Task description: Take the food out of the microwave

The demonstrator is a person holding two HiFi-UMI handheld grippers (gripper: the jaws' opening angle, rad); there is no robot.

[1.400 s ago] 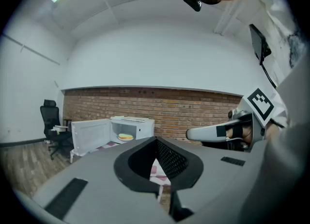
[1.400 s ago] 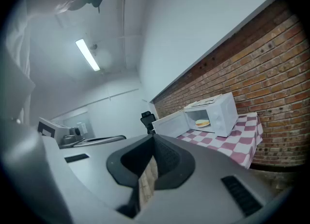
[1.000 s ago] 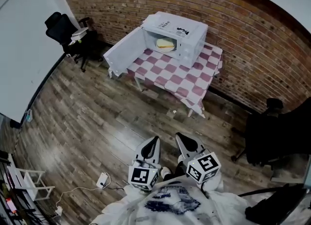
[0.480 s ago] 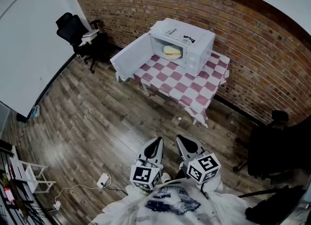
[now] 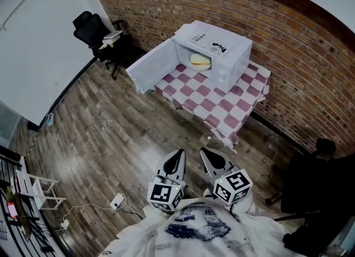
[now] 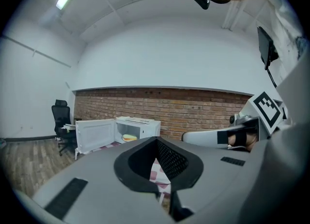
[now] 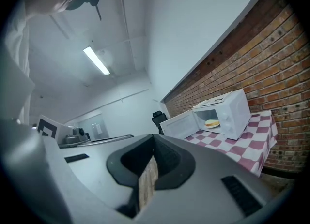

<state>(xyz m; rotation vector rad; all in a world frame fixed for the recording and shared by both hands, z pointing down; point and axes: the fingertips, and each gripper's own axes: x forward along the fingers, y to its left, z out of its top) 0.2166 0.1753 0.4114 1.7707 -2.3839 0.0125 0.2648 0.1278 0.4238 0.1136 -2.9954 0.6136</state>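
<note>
We judge ourselves on the approach, left gripper (image 5: 178, 156) and right gripper (image 5: 206, 155) both pressed together and empty, well apart from the open microwave (image 5: 222, 45); next we must reach the food (image 5: 200, 60).

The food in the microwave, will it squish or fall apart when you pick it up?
The food looks like a pale, rounded bun with a yellow layer, so it is probably soft and would squash under a pinch. It looks small inside the microwave, so it is likely light. The layers might slide apart if tilted.
</note>
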